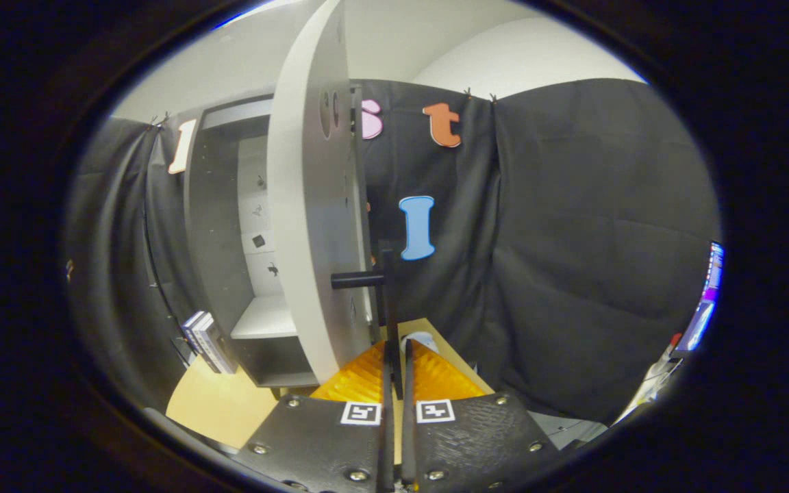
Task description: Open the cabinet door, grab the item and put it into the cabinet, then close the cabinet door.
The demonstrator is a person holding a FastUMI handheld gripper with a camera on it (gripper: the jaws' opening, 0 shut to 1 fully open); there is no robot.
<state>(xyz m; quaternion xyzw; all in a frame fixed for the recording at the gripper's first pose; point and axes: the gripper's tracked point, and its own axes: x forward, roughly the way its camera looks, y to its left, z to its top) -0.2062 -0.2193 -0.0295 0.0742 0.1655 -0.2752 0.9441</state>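
A: Where's the door?

B: Cabinet door [309, 226] stands swung out toward the gripper, edge-on, long axis vertical. Its free edge faces the near side. The dark bar handle [386, 301] runs vertically along that edge, and a short stub joins it to the door face.

A: Gripper?

B: Gripper [394, 373] is clenched. The fingers are drawn close together with just a thin slot between them, and the handle's lower end sits in that slot. Whether both fingers actually press on it, I cannot tell.

A: Cabinet itself?

B: Grey cabinet [213, 226] is left of the door, with its front open. The inner shelf [266, 318] looks bare. A few small dark marks dot the back panel. It sits on a light wooden table [220, 404].

A: The item?

B: A stack of flat boxes or books [208, 341] leans upright against the cabinet's left outer wall, on the table, with its long axis near vertical. It's well left of the fingers. Something small and pale [420, 339] lies on the table just past the fingertips; too hidden to identify.

A: Room to move?

B: The table's near-left corner is bare. Right of the door there's black cloth wall. A monitor [706, 301] stands at the far right.
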